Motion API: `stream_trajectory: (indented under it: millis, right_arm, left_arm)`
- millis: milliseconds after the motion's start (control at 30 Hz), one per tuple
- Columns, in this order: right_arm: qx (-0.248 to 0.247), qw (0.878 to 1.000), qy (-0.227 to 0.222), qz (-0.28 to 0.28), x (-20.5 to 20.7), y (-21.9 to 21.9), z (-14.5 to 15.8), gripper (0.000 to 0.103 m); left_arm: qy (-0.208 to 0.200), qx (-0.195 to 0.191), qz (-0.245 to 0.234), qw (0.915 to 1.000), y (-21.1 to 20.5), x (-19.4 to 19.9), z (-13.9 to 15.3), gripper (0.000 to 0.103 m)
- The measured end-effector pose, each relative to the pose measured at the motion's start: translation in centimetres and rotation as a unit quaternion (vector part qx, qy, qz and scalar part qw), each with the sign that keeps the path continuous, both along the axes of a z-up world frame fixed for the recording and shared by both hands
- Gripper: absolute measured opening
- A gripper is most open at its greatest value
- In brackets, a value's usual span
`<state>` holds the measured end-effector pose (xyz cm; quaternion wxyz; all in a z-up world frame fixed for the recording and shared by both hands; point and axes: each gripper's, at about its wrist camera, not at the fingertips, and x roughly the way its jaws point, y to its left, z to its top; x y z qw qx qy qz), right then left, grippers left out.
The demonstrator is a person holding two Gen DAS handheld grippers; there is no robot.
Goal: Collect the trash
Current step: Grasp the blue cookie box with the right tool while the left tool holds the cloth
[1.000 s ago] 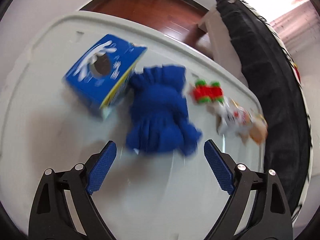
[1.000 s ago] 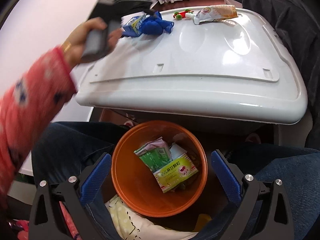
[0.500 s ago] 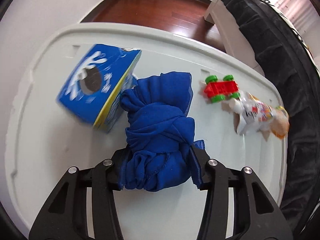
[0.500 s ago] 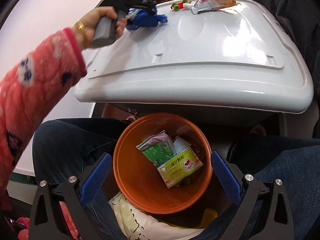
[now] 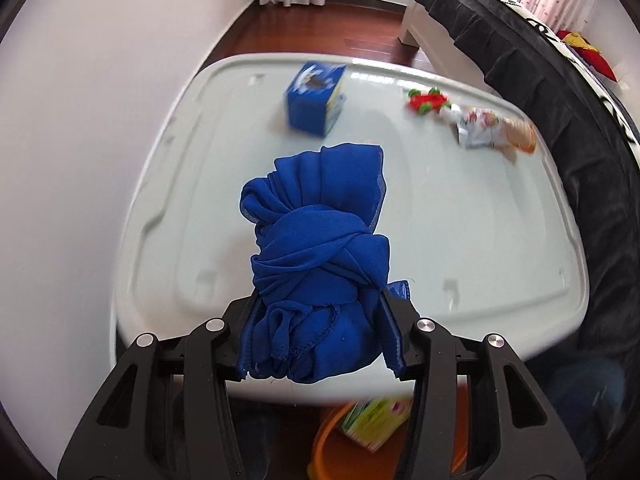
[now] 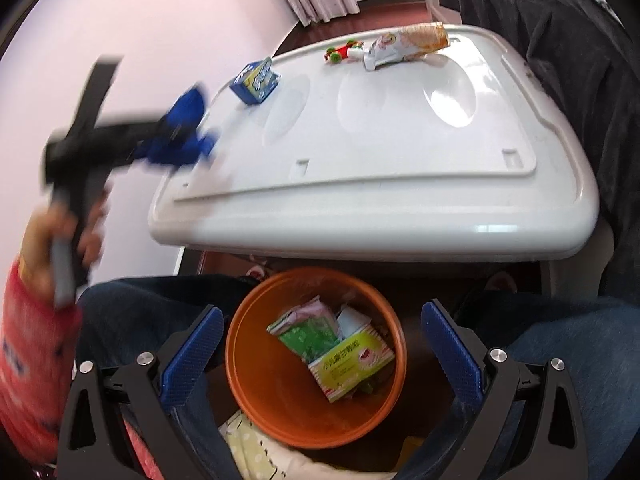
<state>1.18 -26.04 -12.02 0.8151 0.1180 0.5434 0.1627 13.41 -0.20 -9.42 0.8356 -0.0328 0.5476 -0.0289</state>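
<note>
Left claw (image 5: 320, 332) pinching soft, light blue cloth (image 5: 320, 248) at its knotted bulk; right claw (image 6: 320, 364) spread above bin (image 6: 248, 360).

blue cloth (image 5: 320, 264) – thin, matt | table (image 6: 400, 152) – glossy plastic | bucket (image 6: 272, 400) – smooth plastic

Bright daylight, fisheye warp, motion blur

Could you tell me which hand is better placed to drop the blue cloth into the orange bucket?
Left. Its tool already grips the blue cloth, lifted off the white table. The right tool is open and empty above the orange bucket.
</note>
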Motion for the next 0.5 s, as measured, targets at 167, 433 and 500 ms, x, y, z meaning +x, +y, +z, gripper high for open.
stream_trajectory:
  millis: [167, 433, 500]
  right_arm:
    - [-0.019, 0.999, -0.024, 0.025, 5.8, 2.8, 0.9, 0.098]
    - [-0.034, 0.996, -0.058, 0.052, 18.2, 11.3, 1.1, 0.098]
    - [-0.034, 0.996, -0.059, 0.06, 21.4, 14.2, 0.8, 0.098]
  left_arm:
    - [-0.003, -0.015, 0.013, 0.9998, 1.7, -4.2, -0.9, 0.047]
    - [-0.018, -0.016, 0.026, 0.9994, 3.0, -6.0, -1.9, 0.047]
    - [-0.021, -0.013, 0.025, 0.9994, 3.1, -6.0, -2.1, 0.048]
